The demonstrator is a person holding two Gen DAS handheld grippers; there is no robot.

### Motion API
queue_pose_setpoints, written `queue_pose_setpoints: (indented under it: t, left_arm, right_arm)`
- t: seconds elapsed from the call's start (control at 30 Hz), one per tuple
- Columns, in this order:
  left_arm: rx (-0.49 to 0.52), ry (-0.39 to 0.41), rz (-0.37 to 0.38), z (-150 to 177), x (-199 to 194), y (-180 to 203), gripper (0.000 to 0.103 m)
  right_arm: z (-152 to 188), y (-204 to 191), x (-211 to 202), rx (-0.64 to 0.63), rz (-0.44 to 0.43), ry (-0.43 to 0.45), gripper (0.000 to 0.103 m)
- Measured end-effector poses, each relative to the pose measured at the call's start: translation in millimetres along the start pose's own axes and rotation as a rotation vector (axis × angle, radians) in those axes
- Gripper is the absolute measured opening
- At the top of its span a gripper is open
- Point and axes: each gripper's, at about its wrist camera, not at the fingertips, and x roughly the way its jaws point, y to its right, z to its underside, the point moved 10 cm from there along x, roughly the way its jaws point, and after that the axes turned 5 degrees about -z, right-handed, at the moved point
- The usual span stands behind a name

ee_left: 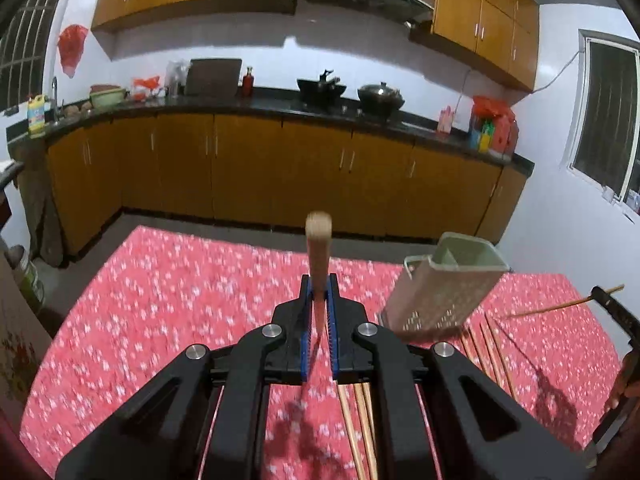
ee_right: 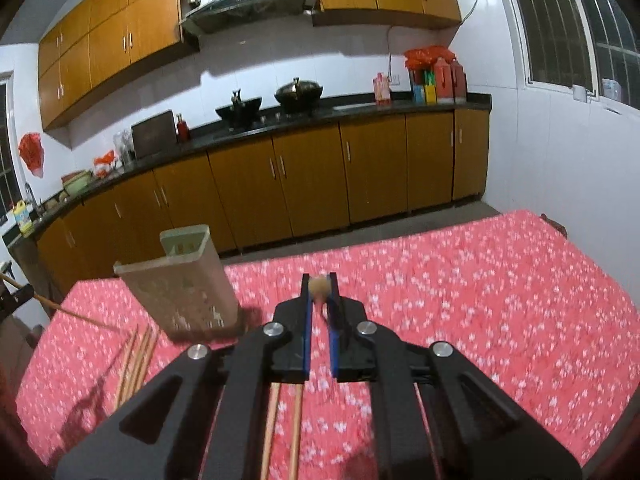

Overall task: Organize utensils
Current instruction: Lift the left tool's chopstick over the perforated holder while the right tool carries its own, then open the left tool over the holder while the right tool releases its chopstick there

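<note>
My left gripper is shut on a wooden chopstick that sticks up and forward between the blue pads. My right gripper is shut on another wooden chopstick, seen end-on. A pale green perforated utensil holder stands upright on the red flowered tablecloth, right of the left gripper; in the right wrist view it stands left of the right gripper. Several loose chopsticks lie on the cloth in front of the holder, and they also show in the right wrist view. The right gripper's chopstick shows at the edge of the left view.
More chopsticks lie under the right gripper. The table's far edge drops to the floor before orange kitchen cabinets. A dark counter carries woks and bottles. A white wall with a window is at the right.
</note>
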Motion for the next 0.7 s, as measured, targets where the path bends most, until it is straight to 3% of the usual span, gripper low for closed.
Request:
queue_pose_setpoints:
  t: [0.2,0.4,0.53,0.7]
  left_arm:
    - [0.011,0.086,0.001,-46.5,-10.2,10.9,0.008]
    - [-0.01,0.234,0.052,-107.1,-40.0,39.3,0.008]
    - [-0.03,0.356,0.096,-136.7,-62.6,66.3,0.008]
    - [-0.05,0.353,0.161,-124.9,-50.0,92.7,0.008]
  right_arm:
    - [-72.9,-27.0,-23.0,-0.019,-0.07,0.143,0.008]
    - [-134.3,-66.4,-52.3,-0.018,-0.182,0.292,0.008]
    - [-149.5,-96.1,-58.6,-0.044,-0.246,0.344,0.008]
    - [-127.5,-119.0,-27.8,-0.094,-0.256,0.294,0.008]
